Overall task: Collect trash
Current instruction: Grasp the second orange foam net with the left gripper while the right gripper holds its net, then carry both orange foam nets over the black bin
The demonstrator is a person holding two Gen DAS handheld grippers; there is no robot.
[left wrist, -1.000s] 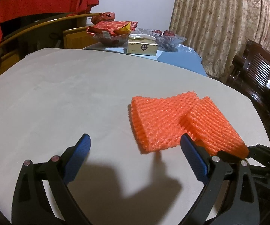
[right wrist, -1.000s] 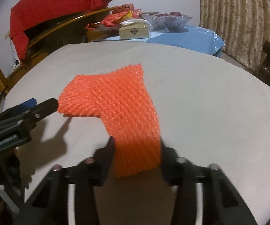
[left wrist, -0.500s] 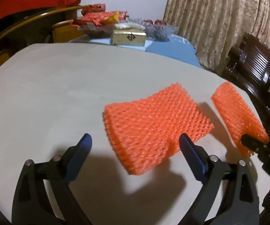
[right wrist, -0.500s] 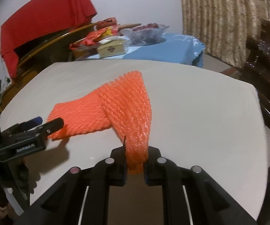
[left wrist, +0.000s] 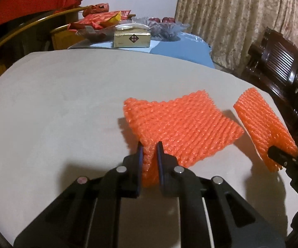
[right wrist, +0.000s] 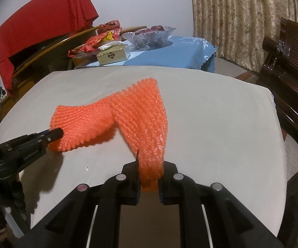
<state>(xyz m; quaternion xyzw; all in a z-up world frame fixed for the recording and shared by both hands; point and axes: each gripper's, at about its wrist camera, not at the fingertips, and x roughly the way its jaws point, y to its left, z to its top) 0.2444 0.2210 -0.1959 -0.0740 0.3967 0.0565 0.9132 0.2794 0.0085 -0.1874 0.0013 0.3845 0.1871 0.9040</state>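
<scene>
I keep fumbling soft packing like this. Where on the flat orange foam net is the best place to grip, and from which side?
Grip the near corner of the flat orange foam net, coming in low from the near table edge. It lies flat and squashes easily, so a raised corner fits between the fingers, as the left gripper shows, its jaws just closed there.

A round table covered in pale grey cloth (left wrist: 55,107) fills the foreground. Behind it stands a second table under a light blue cloth (right wrist: 169,53). On that one sits a gold tissue box with a dark diamond mark (left wrist: 132,38), with crumpled red and yellow snack packets (left wrist: 101,18) heaped to its left and a cut-glass bowl holding dark red fruit (right wrist: 149,35) to its right. A red fabric (right wrist: 39,24) hangs over a curved wooden frame at the far left. Beige patterned curtains (left wrist: 231,24) cover the right wall, and a dark carved wooden chair (left wrist: 277,66) stands before them.
</scene>
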